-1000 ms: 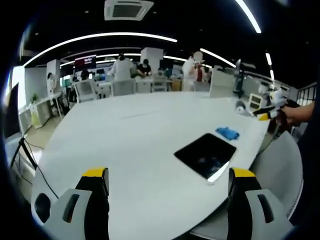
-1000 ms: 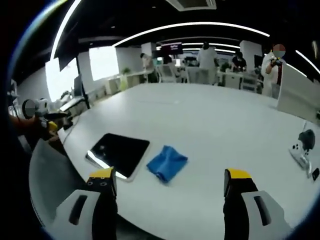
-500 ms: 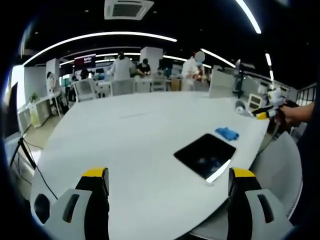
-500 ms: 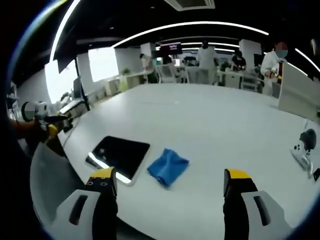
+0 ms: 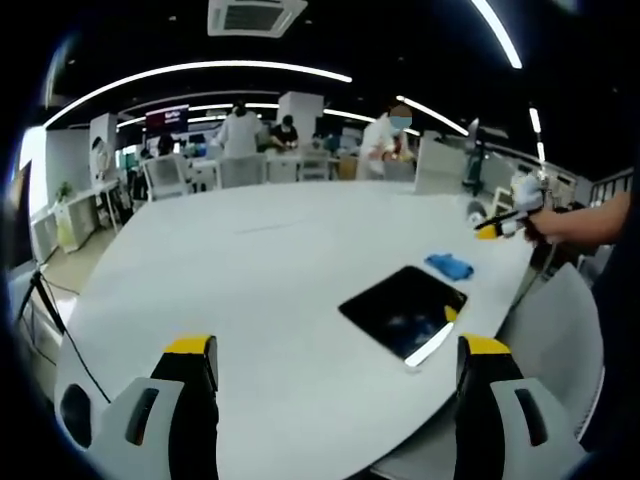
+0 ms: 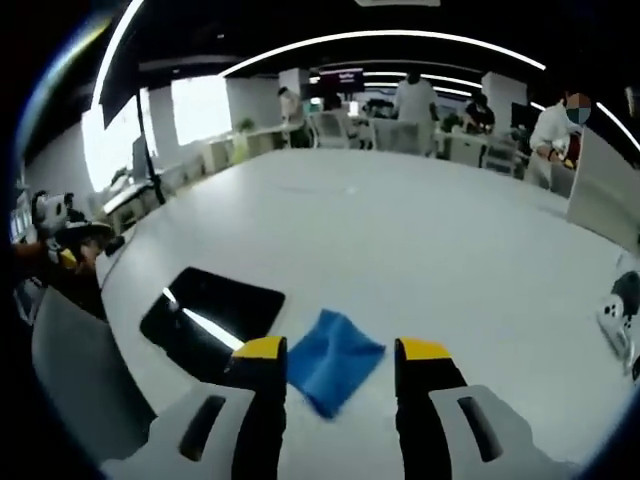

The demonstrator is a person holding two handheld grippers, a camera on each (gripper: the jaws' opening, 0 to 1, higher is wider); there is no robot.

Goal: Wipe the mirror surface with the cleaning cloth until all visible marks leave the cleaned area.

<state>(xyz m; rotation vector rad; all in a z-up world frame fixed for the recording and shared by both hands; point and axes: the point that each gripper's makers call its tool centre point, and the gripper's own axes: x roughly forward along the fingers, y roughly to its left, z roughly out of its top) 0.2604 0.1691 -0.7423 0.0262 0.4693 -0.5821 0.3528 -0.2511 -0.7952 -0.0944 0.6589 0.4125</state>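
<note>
The dark rectangular mirror [image 5: 403, 310] lies flat near the white table's edge, with a bright strip of light reflected along its near side. Just beyond it lies a crumpled blue cloth [image 5: 449, 266]. My left gripper [image 5: 337, 347] is open and empty, well back from both. In the right gripper view the mirror [image 6: 212, 308] is at the left and the cloth [image 6: 332, 366] sits between my jaw tips. My right gripper [image 6: 340, 350] is open with its jaws narrowed, close over the cloth but not gripping it. From the left gripper view, the right gripper [image 5: 497, 224] hangs above the table edge.
A grey chair back [image 5: 560, 330] stands at the table's edge by the mirror. A white device [image 6: 620, 310] lies at the right of the table. The left gripper [image 6: 62, 232] shows at the far left. People stand at desks in the background.
My right gripper has moved in toward the cloth and its jaws have narrowed markedly. The left gripper has barely shifted. Mirror and cloth have not moved.
</note>
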